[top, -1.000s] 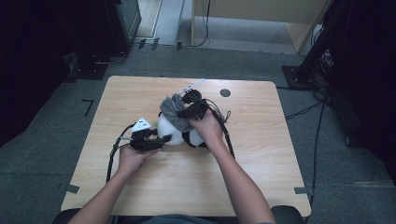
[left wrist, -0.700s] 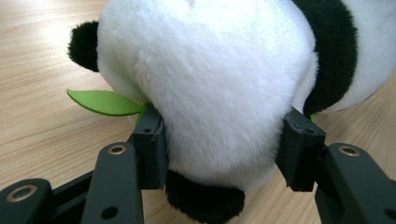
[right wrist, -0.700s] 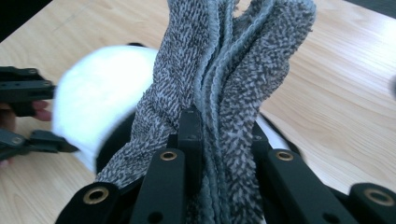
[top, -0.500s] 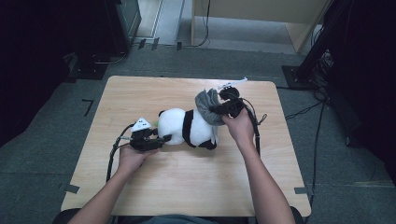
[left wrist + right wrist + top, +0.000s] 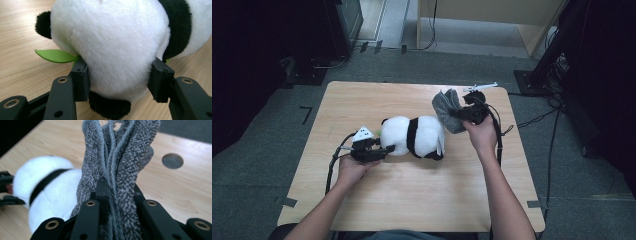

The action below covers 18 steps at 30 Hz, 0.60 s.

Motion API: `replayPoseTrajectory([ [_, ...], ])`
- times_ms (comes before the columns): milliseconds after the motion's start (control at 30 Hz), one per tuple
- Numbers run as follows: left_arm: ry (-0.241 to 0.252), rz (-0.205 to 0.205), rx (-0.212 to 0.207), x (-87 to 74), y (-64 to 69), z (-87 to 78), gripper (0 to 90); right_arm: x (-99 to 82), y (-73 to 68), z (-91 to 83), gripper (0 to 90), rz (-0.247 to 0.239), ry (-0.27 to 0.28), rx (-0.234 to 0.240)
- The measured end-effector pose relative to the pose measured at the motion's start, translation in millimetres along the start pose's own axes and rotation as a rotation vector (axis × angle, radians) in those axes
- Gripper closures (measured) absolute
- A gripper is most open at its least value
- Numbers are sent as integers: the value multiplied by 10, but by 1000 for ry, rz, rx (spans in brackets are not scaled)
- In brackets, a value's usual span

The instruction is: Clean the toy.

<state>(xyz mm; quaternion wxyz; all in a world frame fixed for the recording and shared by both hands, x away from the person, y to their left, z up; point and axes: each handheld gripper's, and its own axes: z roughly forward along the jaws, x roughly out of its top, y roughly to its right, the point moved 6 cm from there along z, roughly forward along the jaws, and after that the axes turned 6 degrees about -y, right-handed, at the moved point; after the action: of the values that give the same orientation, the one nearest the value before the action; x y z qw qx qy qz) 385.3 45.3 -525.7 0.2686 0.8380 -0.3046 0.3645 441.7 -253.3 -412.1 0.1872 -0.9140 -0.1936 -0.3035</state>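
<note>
I'm clamping the left gripper (image 5: 388, 148) on the panda plush (image 5: 414, 136) lying mid-desk (image 5: 412, 200), while my right gripper (image 5: 456, 113) is pinching the grey towel (image 5: 446, 107) near the far right corner.

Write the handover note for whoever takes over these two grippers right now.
Left gripper: shut on the plush panda, pads pressing both sides of its head; the panda lies on the table.
Right gripper: shut on the bunched grey cloth, held up near the table's far right corner, clear of the panda's rear end.
Done: cloth is off the panda.
Left, as a guess: set the cloth down, then release the panda.
</note>
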Motion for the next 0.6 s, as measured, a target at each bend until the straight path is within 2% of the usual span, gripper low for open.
replayPoseTrajectory([
  [100, -3, 4, 2, -3, 2, -1, 442, -2, -21, -89, 772, -3, 24, 10],
  [200, -10, 15, 4, -6, 7, -1, 439, -48, -70, -95, 772, -14, 30, 18],
  [300, -19, 29, 11, -11, 15, -2, 437, -111, -156, -38, 772, -22, 30, 41],
  [367, -24, 26, 11, -14, 15, -4, 436, -167, -233, 52, 771, -35, 8, 51],
  [467, -29, 19, 10, -17, 14, -4, 436, -223, -288, 163, 770, -57, -4, 24],
  [600, -23, 17, 8, -14, 17, 0, 434, -279, -270, 234, 768, -44, -4, 11],
])
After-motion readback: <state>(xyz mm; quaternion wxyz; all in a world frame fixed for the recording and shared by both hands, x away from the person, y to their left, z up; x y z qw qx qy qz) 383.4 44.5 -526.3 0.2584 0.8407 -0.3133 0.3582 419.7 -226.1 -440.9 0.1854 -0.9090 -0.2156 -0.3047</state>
